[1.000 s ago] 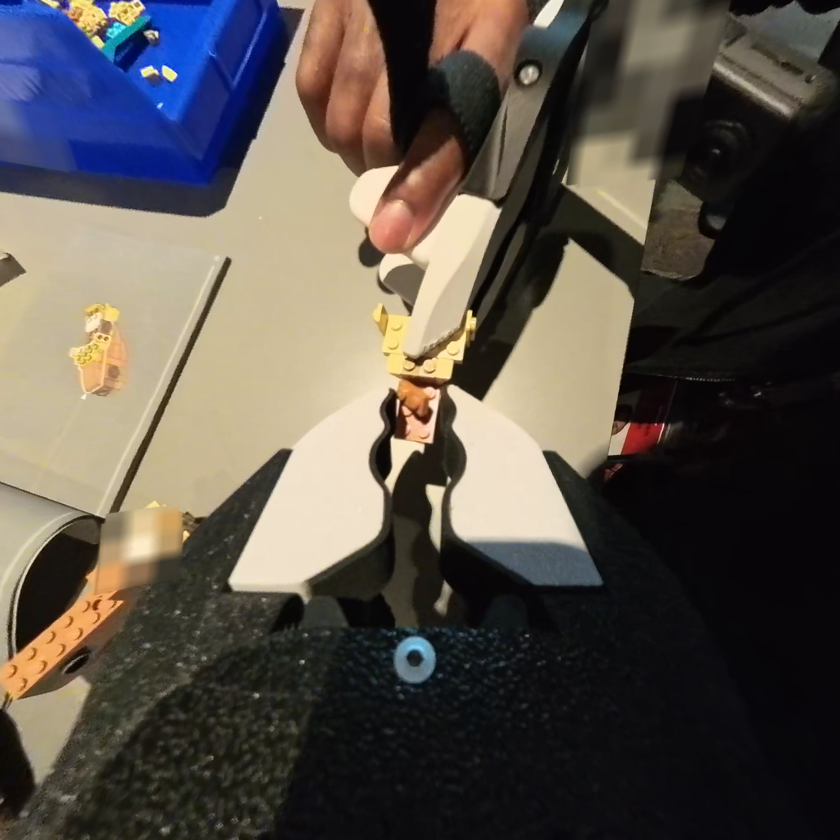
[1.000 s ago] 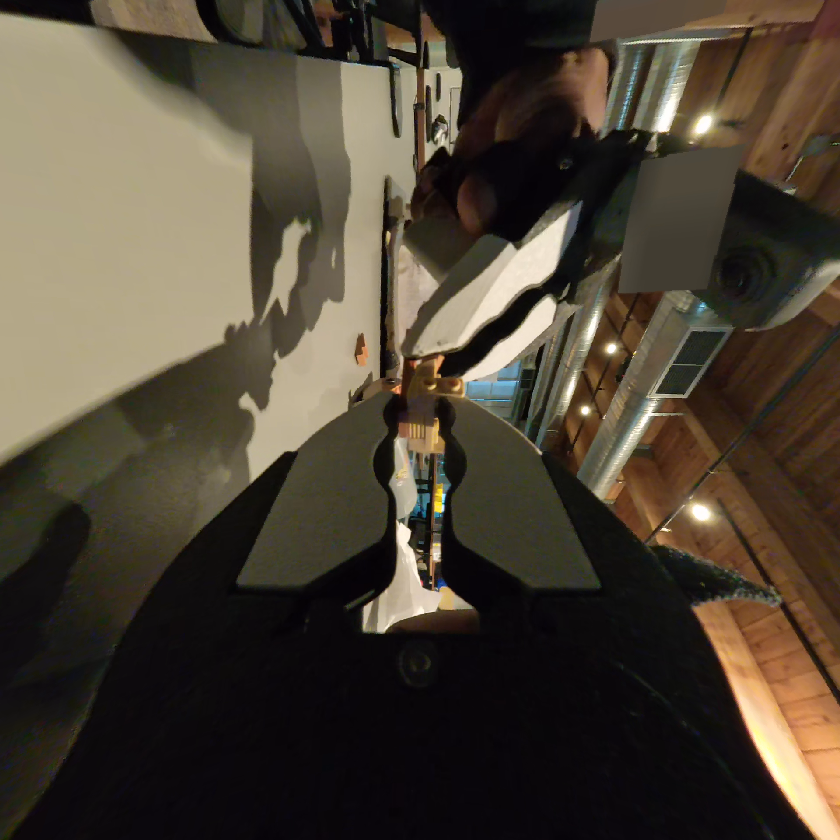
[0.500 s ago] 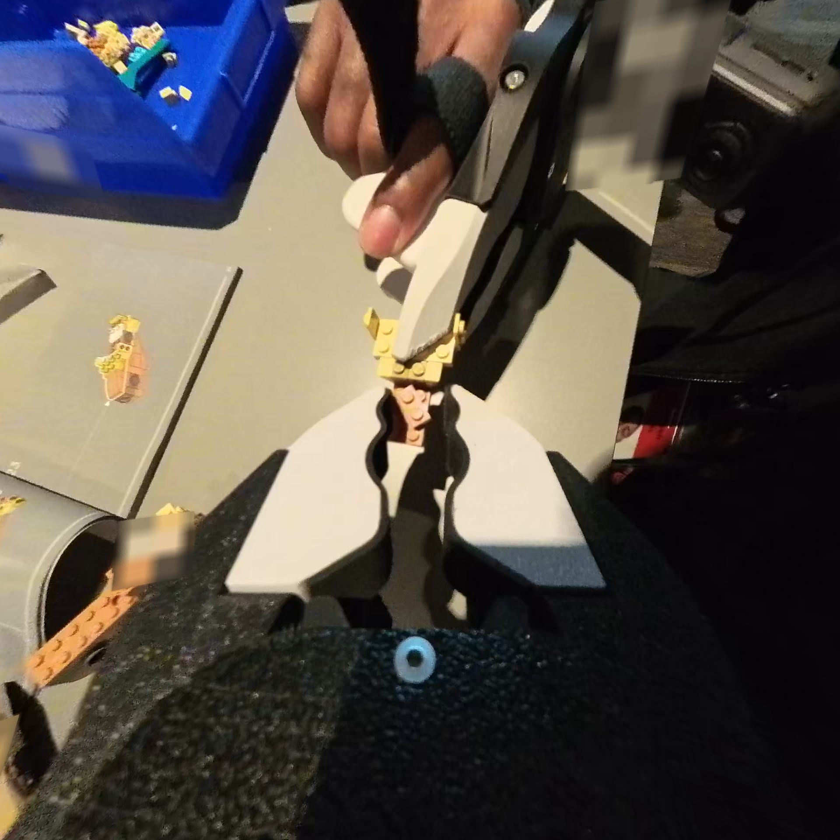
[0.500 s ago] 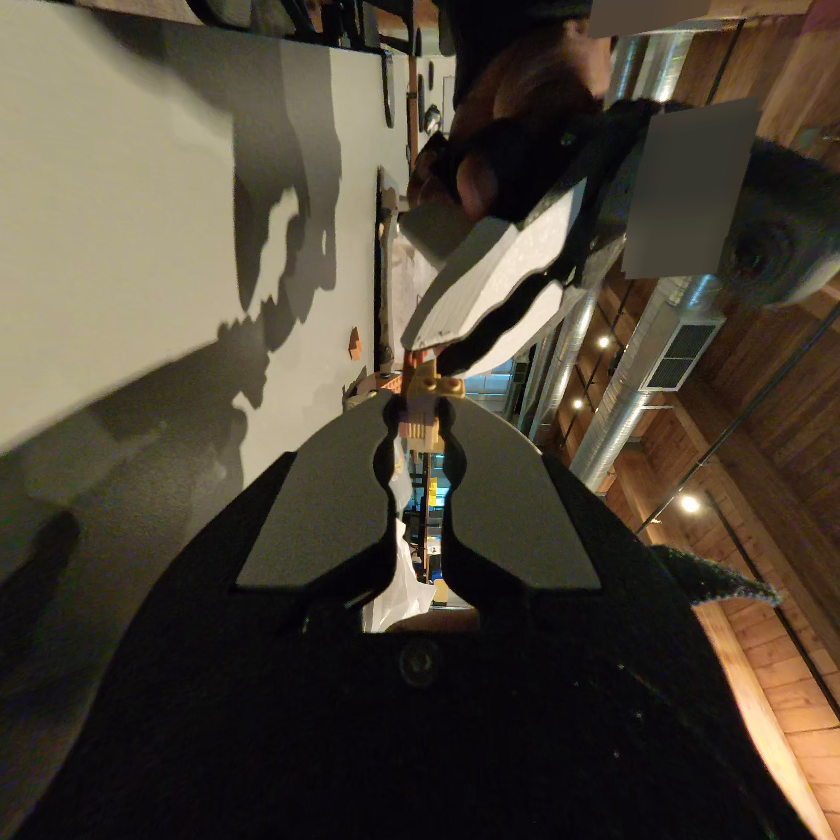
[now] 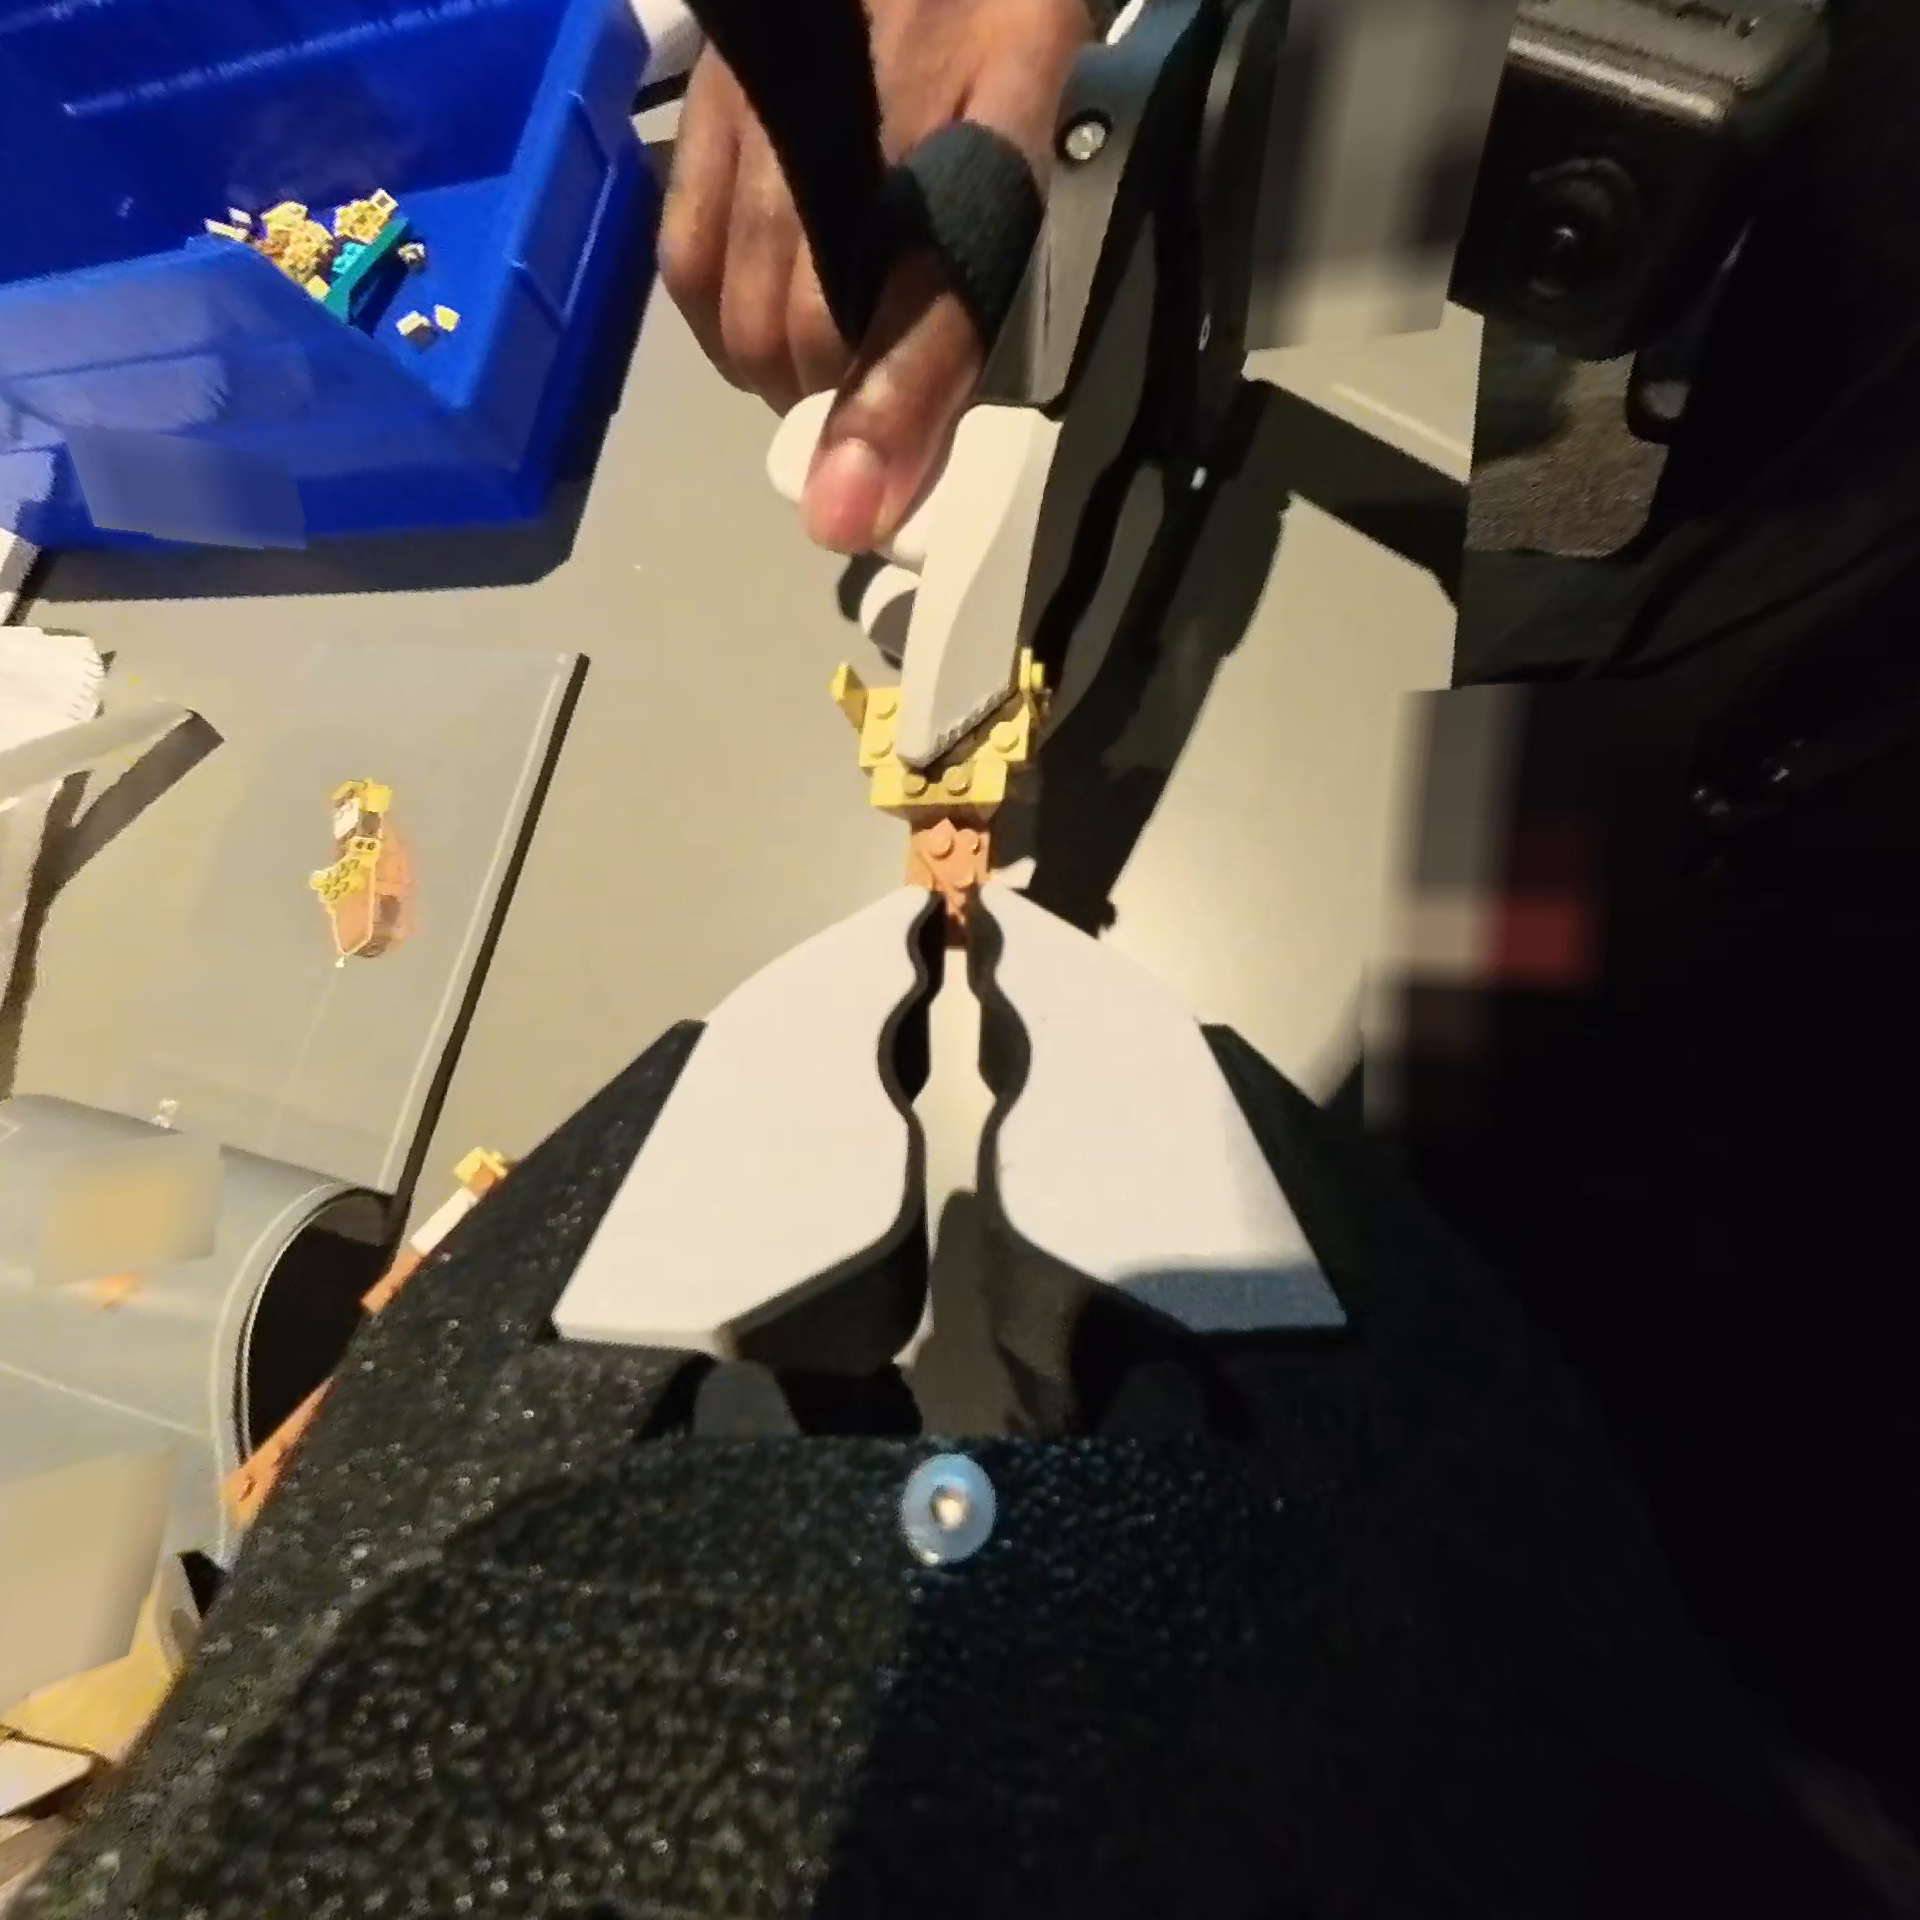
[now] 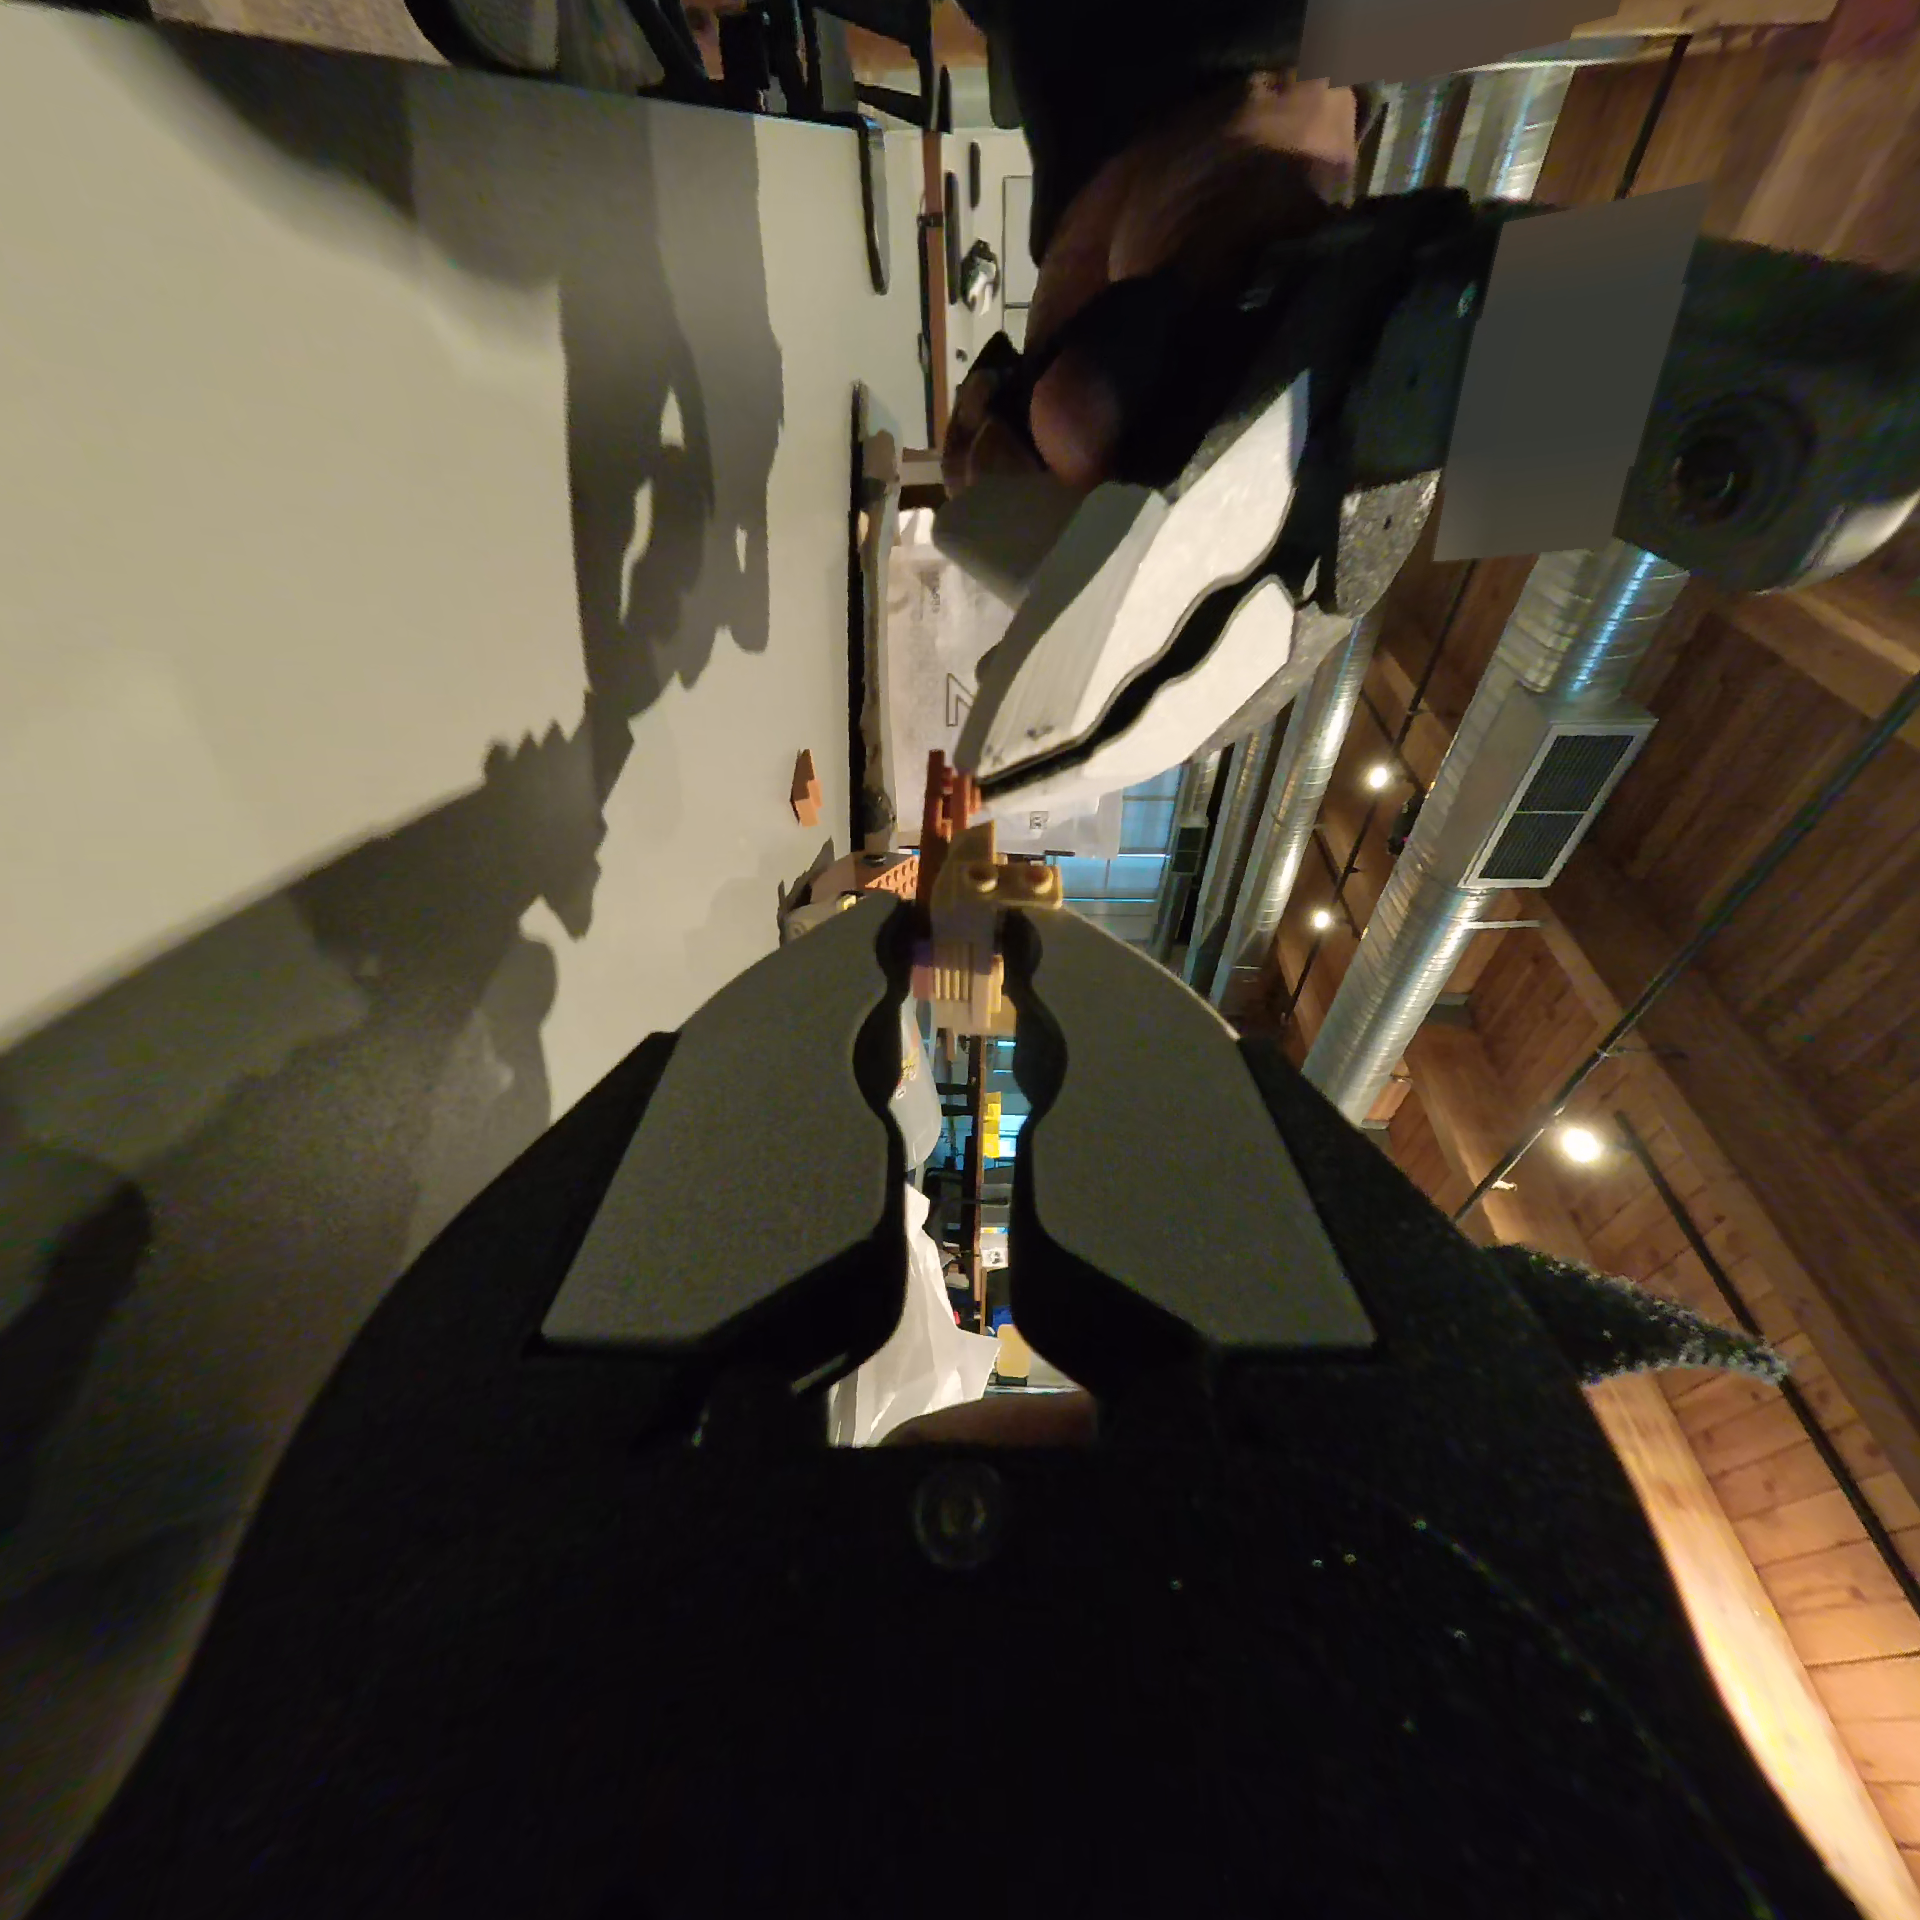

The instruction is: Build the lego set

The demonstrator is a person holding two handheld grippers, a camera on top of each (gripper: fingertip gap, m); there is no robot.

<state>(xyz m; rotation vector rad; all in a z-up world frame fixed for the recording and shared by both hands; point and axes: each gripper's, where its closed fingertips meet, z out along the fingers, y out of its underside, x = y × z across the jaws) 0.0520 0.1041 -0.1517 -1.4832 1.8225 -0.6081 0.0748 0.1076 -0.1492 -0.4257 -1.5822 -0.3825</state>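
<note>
Holding two sub-assemblies in mid-air above the counter (image 5: 665,748), the two tools present them to each other for joining. Left wrist view: the left tool (image 5: 954,906) is clenched on a small brown piece (image 5: 948,864), gripped only at the fingertips so that most of the piece projects forward and stays free to mate. Directly ahead, the right tool (image 5: 961,740) comes down from above, clamped on the yellow plate assembly (image 5: 940,764); the brown piece touches its lower edge. A hand (image 5: 831,260) works the right tool's handle. Both parts are kept off the counter, which appears to let either tool tilt for alignment. A blue bin (image 5: 312,343) of loose parts sits toward the far left corner of the counter, and an instruction sheet (image 5: 312,883) lies flat along the left edge, presumably for reference. Right wrist view: the camera is rolled, so the counter (image 6: 312,520) appears on the left. The right tool (image 6: 958,940) grips the yellow plate assembly (image 6: 971,935) between its tips, the studded end protruding. The left tool (image 6: 977,774) enters from the upper right, closed on the brown piece (image 6: 945,805), which meets the assembly edge-on. A spare brown brick (image 6: 805,790) rests on the counter near its far edge. Judged from this contact, the joint is not yet pressed home.
</note>
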